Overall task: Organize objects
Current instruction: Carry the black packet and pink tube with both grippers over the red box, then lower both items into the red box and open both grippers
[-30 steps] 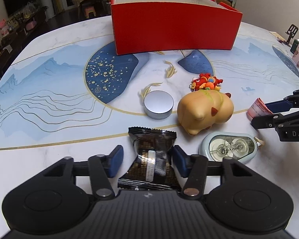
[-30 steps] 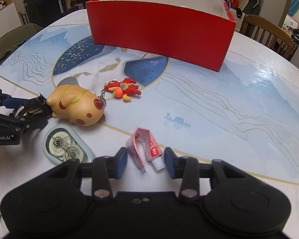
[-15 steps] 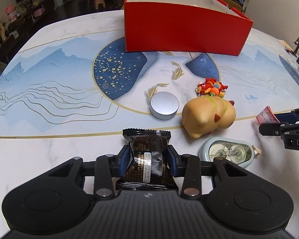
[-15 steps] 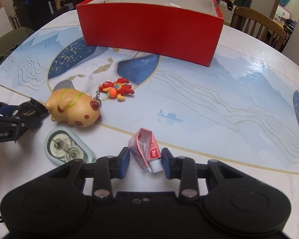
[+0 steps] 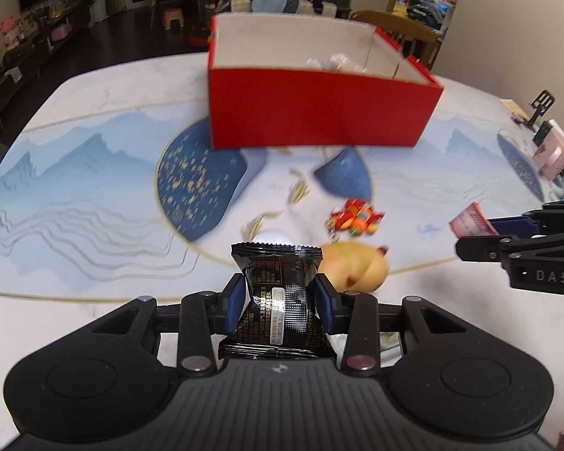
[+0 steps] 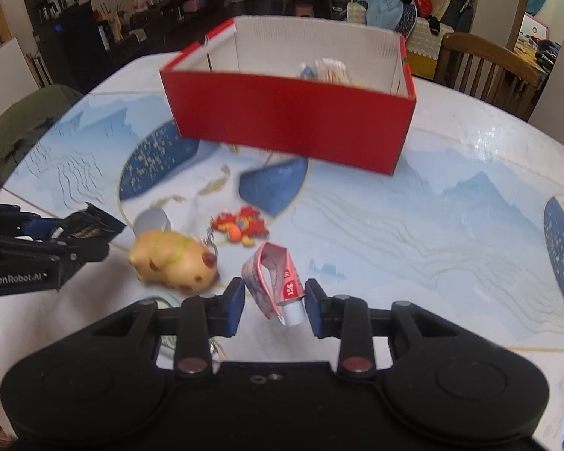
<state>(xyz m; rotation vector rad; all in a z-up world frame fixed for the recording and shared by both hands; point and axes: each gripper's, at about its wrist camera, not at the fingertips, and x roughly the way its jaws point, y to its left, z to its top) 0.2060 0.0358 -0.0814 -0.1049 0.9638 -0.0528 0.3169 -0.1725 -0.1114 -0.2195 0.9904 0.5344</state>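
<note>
My left tongs (image 5: 278, 306) clench the black snack packet (image 5: 278, 300); my right tongs (image 6: 274, 306) pinch the folded pink tube (image 6: 276, 282), both above the bench (image 6: 413, 233). The slanted tube may slip out before reaching the red box (image 6: 289, 120).

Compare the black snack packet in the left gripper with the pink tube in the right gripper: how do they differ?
The black snack packet is dark, puffy and flat-sealed with crimped ends; the pink tube is pink and red, squeezed thin and folded over on itself, with a white cap. The packet fills the left gripper pad to pad; the tube looks narrower in the right gripper. Both are gripped and lifted clear of the table.
</note>
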